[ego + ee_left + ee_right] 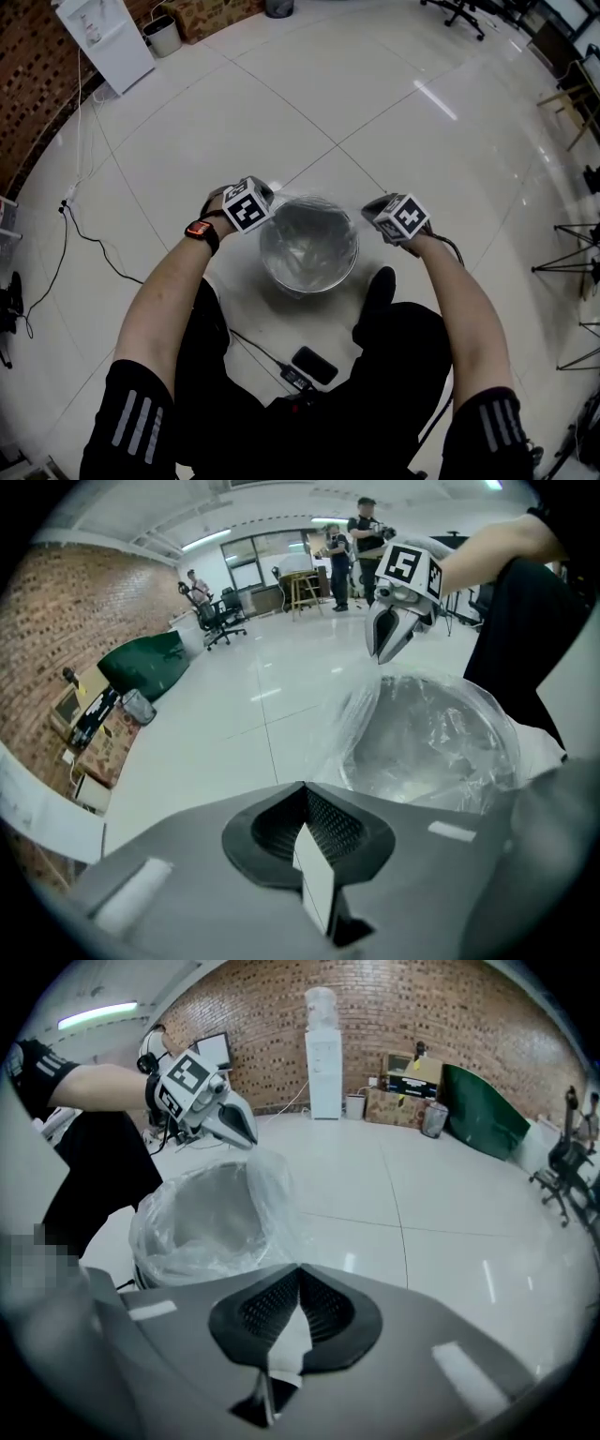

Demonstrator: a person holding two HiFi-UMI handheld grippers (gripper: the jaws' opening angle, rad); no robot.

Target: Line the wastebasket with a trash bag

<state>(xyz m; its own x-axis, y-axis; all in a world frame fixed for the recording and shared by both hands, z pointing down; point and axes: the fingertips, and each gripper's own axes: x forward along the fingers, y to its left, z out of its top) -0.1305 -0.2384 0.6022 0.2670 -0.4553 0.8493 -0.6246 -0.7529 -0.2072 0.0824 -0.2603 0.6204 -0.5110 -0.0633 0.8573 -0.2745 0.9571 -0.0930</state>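
At mid-frame, with open floor (375,112) above and beside it, the wastebasket (284,278) stands upright, mouth up; the left hand-held gripper (270,198) and right hand-held gripper (368,209) clench the bag (309,236) rim at opposite sides.

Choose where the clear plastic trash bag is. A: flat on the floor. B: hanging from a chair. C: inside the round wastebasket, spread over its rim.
C: the clear plastic trash bag lines the round wastebasket, its film bunched over the rim.

bag (309,242) in wastebasket (302,287), left hand-held gripper (269,196) left, right hand-held gripper (369,209) right
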